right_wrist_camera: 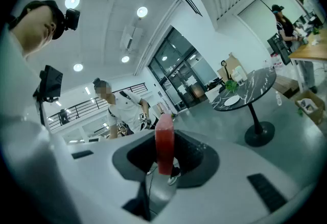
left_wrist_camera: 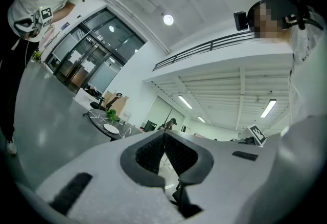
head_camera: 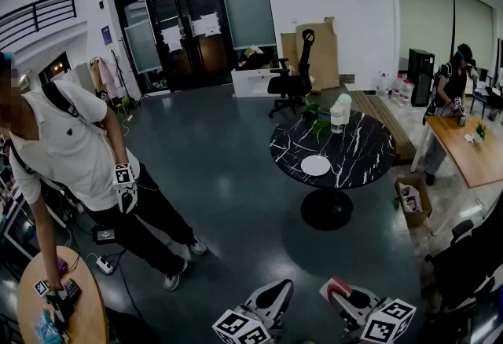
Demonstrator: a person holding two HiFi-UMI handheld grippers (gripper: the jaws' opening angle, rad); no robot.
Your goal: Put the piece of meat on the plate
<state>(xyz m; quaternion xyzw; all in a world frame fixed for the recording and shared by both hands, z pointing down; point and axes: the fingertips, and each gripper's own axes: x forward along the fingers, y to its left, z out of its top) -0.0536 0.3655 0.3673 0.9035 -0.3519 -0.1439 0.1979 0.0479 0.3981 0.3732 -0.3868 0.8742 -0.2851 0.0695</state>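
Red and raw-looking, the piece of meat [right_wrist_camera: 164, 140] stands on edge between the two pads of the right claw [head_camera: 339, 290]. The claw is clamped on it, and part of the slab sticks out past the tips. In the head view this pair sits at the bottom edge of the frame, right of centre, with the meat showing as a pinkish patch at the claw's tip. Just to its left is the left claw [left_wrist_camera: 164, 141]. Its own view shows the pads pressed together with nothing between them.

The white plate [head_camera: 315, 166] lies near the front edge of the round black marble worktop [head_camera: 363, 148], a little right of the frame's centre. It looks bare. A pale jug [head_camera: 341, 114] and a small green plant [head_camera: 315, 121] stand toward the worktop's far side, clear of the plate. A stretch of dark glossy floor [head_camera: 228, 177] separates the claws from the worktop, so meat and plate are well apart.

By my reckoning, the pick-up is done and the grip looks firm. What's left is most of the job. The meat has to be carried across the floor to the worktop, brought down over the plate, and let go so that it lies flat. The empty left claw seems to have no part to play unless the plate needs steadying.
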